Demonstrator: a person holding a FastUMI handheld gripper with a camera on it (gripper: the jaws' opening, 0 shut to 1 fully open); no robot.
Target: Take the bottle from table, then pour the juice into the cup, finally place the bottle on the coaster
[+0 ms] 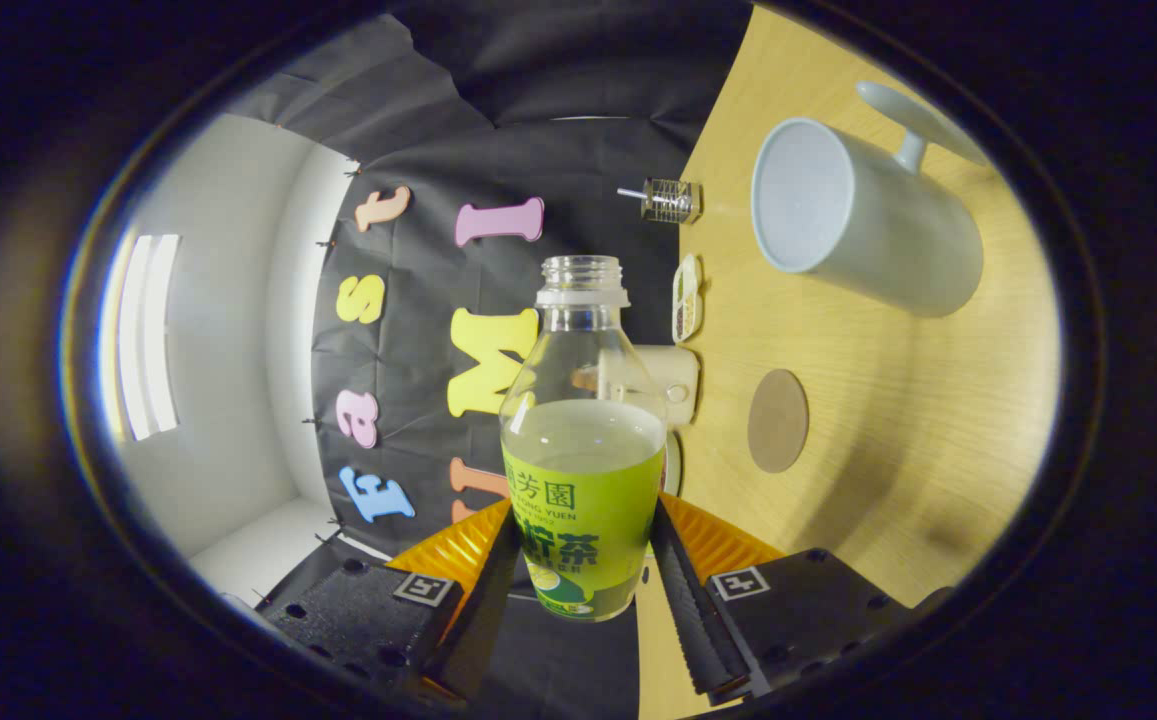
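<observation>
Two jaws pinch the bottle [583,440] low on its labelled body, one on each side, so the gripper [583,560] carries it with the neck pointing ahead and the mouth uncapped; the whole view is rolled over, the wooden surface [898,440] standing off to one side, which suggests the tilt toward the pour is under way. Juice fills roughly the lower half, so my worry is a sudden surge once the liquid reaches the neck: tipped too fast, or with the mouth short of the rim, it would splash onto the wood instead. The grip sits near the base, and a smooth label could let the bottle twist or slide. How firmly the pads bite is hidden by the label and fisheye bend. Beyond, the round coaster [777,420] lies free, well apart from the pale cup [863,220], whose inside looks empty. Small objects by the booth wall are too blurred to name
</observation>
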